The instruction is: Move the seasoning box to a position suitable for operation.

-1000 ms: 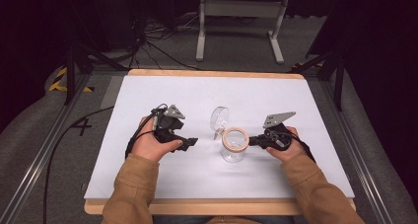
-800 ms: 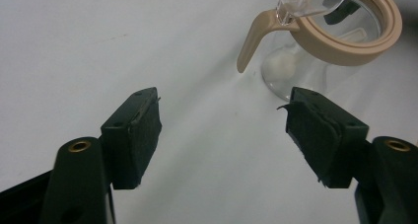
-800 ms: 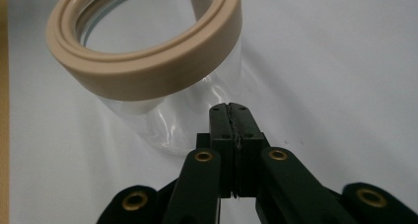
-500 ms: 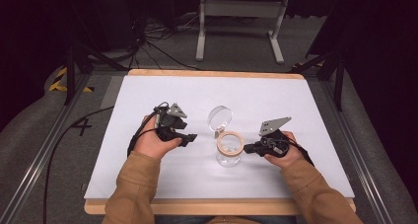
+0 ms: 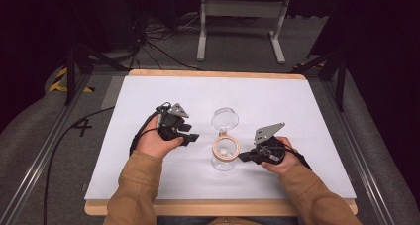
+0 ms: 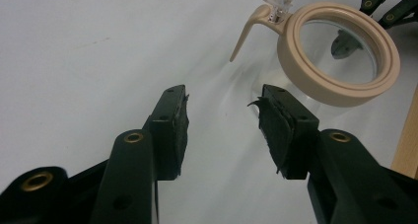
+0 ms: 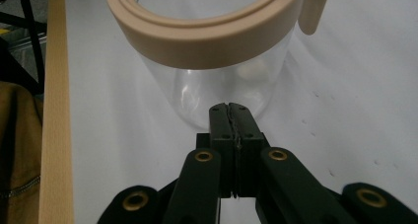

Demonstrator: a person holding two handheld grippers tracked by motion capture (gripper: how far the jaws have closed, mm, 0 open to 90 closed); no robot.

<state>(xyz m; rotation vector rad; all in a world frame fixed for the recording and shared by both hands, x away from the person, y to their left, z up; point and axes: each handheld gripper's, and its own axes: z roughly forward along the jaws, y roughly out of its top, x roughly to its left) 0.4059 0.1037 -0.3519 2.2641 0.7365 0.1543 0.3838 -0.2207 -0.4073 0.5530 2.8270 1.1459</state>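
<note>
A clear jar (image 5: pixel 225 158) with a beige rim (image 6: pixel 340 96) stands on the white table top, its clear flip lid (image 5: pixel 225 119) swung open toward the far side. My left gripper (image 5: pixel 191 137) sits to the jar's left, apart from it. Its jaws (image 6: pixel 224 98) have just been closing, stand partly open and have nothing between them. My right gripper (image 5: pixel 243 157) is shut with nothing in it, on the jar's right. Its tips (image 7: pixel 229 108) are right at the jar's lower glass wall (image 7: pixel 222 86); I cannot tell whether they touch it.
The white sheet (image 5: pixel 148 101) covers a wooden table with a bare edge (image 5: pixel 218 206) along the near side. Beyond the far edge stand a metal frame (image 5: pixel 237 17) and cables (image 5: pixel 148 41) on the floor. A rail (image 5: pixel 44 150) runs along the left side.
My left gripper's jaws have narrowed. My right gripper has moved left and toward the near edge, and the jar's rim has shifted the same way. The left hand has stayed put.
</note>
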